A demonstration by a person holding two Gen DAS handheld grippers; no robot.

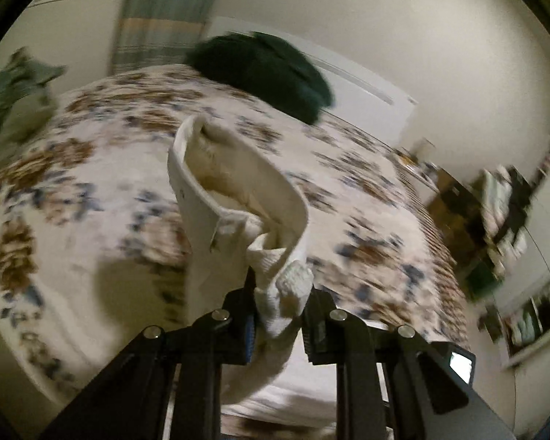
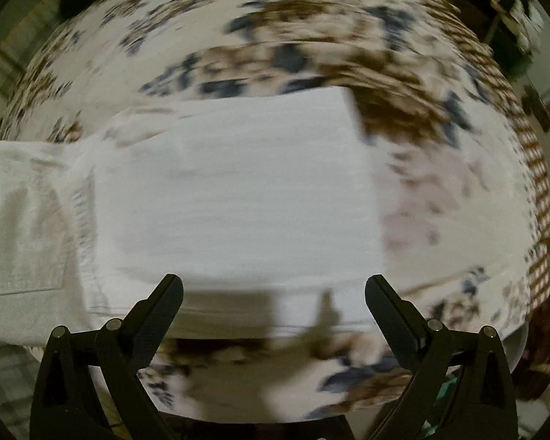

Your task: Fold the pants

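Pants (image 2: 234,198), white and of a ribbed or corded cloth, lie partly folded on a bed whose bedspread (image 2: 293,36) is cream with brown and blue flowers. In the right wrist view the legs form a flat, broad rectangle across the middle of the bedspread, its right edge square and straight, while the upper part with a stitched pocket spreads away to the left edge of the picture. In the left wrist view the waistband end of the pants (image 1: 234,183) is lifted clear of the bed and stands up as an open loop, a small belt loop showing on its outer face.

The left claw (image 1: 278,293) is pinched tight on a bunched fold of that cloth, which hangs down between its black fingers. The right claw (image 2: 273,289) stands spread wide with nothing between its fingers, pointing steeply down over the near edge of the folded legs; whether it touches the cloth cannot be told.

Farther off on the bed lies a dark green garment (image 1: 264,73), and a paler green one (image 1: 14,88) sits at the left. Both views are blurred.
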